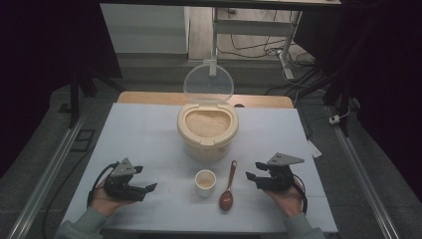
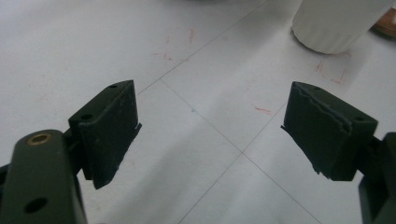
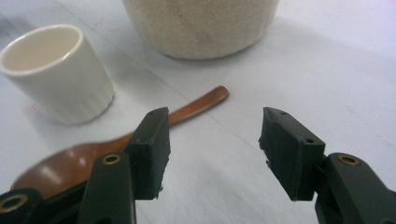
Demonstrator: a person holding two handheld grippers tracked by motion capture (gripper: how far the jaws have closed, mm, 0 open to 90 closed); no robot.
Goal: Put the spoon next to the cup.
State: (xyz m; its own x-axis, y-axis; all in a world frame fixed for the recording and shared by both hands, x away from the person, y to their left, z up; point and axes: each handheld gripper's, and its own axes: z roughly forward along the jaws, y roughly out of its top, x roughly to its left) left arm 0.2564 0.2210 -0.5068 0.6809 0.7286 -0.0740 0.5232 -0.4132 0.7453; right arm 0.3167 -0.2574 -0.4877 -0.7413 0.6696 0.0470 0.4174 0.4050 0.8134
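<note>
- My right gripper (image 1: 258, 175) sits low on the table (image 1: 139, 129), jaws spread wide with nothing between them; in its own view (image 3: 212, 149) the spoon runs just under and past the left jaw.
- My left gripper (image 1: 142, 179) is also wide and empty, resting near the table's left front; in its view (image 2: 210, 130) I see bare table, with the cup's base at the top right.
- The spoon (image 1: 229, 186) lies between the cup and my right gripper, bowl toward me, handle pointing at the tub. Brown, glossy, stiff, likely light, and I reckon slick. Lying flat, it gives little to bite: I'd take the handle (image 3: 201, 105) mid-length, across its narrow width, where the pads can close squarely. The bowl (image 3: 60, 163) is rounded and would squirt out.
- The cup (image 1: 205, 182) stands upright just left of the spoon, small, white, looks ceramic: rigid, smooth, breakable, tippy if nudged. Grip across the wall near the rim, gently.
- The tub (image 1: 207, 130) stands behind, lid (image 1: 208, 82) hinged up, filled with pale grain; it looks heavy enough to stay put while scooping.
</note>
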